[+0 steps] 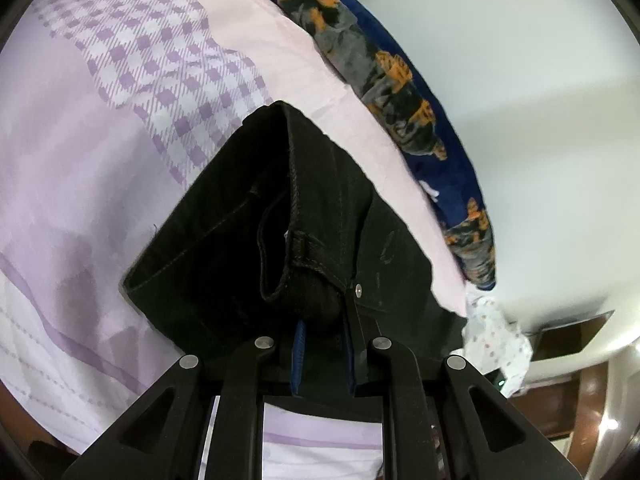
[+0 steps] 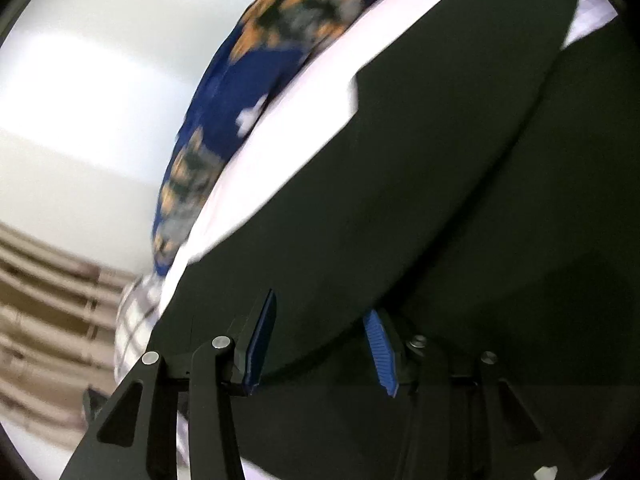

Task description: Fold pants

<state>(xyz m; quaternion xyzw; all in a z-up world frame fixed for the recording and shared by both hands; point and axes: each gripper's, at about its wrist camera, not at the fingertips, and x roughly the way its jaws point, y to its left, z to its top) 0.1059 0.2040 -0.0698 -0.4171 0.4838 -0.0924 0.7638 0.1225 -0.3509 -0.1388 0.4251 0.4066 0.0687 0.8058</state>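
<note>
The black pants [image 1: 280,216] lie on a lilac checked bed sheet [image 1: 120,80]. In the left wrist view my left gripper [image 1: 324,344] is shut on the waistband by the rivet and belt loop, with black cloth bunched between the blue pads [image 1: 299,344]. In the right wrist view, which is blurred, the pants [image 2: 440,200] fill most of the frame. My right gripper [image 2: 324,344] has its jaws apart with the edge of the black cloth between the blue pads [image 2: 262,344]. I cannot tell whether the pads press the cloth.
A navy pillow with orange and grey print [image 1: 400,92] lies along the pale pink sheet edge [image 1: 304,60] beside the white wall [image 1: 540,120]. A white dotted cloth [image 1: 496,344] sits at the bed corner. Striped curtains [image 2: 40,312] show at the left in the right wrist view.
</note>
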